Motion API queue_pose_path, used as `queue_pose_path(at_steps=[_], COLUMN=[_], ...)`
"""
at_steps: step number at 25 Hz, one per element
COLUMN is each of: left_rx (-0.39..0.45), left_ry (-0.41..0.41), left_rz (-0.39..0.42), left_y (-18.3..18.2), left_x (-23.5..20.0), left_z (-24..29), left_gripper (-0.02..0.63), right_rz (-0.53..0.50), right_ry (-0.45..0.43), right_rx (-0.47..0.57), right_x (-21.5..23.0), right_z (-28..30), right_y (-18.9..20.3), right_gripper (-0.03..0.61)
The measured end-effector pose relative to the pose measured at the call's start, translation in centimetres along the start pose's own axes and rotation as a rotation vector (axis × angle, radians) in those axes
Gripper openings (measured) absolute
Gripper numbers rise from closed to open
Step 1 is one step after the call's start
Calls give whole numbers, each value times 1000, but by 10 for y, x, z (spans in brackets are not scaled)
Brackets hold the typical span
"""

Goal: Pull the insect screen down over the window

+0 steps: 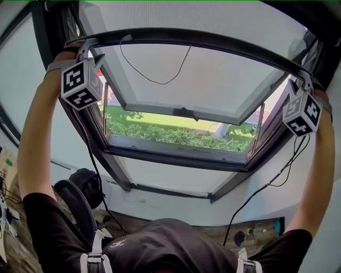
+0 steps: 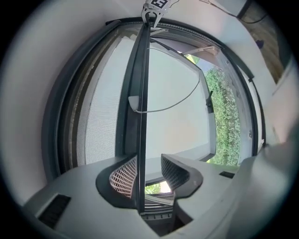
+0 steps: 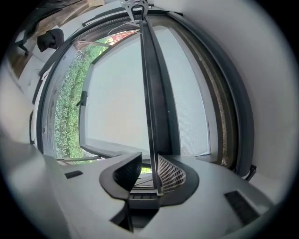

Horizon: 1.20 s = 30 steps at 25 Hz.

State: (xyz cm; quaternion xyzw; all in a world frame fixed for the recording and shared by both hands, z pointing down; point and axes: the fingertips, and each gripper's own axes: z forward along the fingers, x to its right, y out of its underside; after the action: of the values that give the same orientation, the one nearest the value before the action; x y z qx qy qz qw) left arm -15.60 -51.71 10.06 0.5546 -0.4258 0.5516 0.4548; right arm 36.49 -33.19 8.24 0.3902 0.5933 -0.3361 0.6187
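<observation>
Overhead, we count one window (image 1: 176, 155), its single sash (image 1: 224, 85) swung outward over greenery in the middle of the head view. One insect screen (image 1: 176, 13) fills the top of that frame, and its one dark pull bar (image 1: 213, 41) lies below the mesh. The bar's long axis crosses from the upper left to the right edge, roughly level.

We hold two grippers, one at each end of the bar: the left gripper (image 1: 84, 47) at the upper left and the right gripper (image 1: 306, 81) at the right. Each carries one marker cube (image 1: 81, 82).

On both grippers the jaws are spread with the bar between them. It lies against one pale mesh pad (image 2: 124, 177), and daylight shows before the dark pad (image 2: 174, 172). One thin black cord (image 1: 154, 81) loops beneath the bar.
</observation>
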Motion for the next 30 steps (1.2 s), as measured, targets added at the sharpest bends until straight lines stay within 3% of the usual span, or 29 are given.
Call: queue_pose_path(at_steps=[7, 19, 30], left_rx=[-11, -18, -21], left_ry=[162, 343, 491], left_rz=[15, 58, 41], left_y=[1, 5, 8], left_x=[70, 197, 305], left_z=[-4, -5, -15], left_gripper=[176, 195, 213], right_rz=[-13, 8, -5], right_ry=[-154, -272, -384], right_rx=[-21, -9, -62], right_x=[-66, -192, -299], right_z=[-3, -6, -17], right_y=[8, 14, 25], right_gripper=[115, 167, 213])
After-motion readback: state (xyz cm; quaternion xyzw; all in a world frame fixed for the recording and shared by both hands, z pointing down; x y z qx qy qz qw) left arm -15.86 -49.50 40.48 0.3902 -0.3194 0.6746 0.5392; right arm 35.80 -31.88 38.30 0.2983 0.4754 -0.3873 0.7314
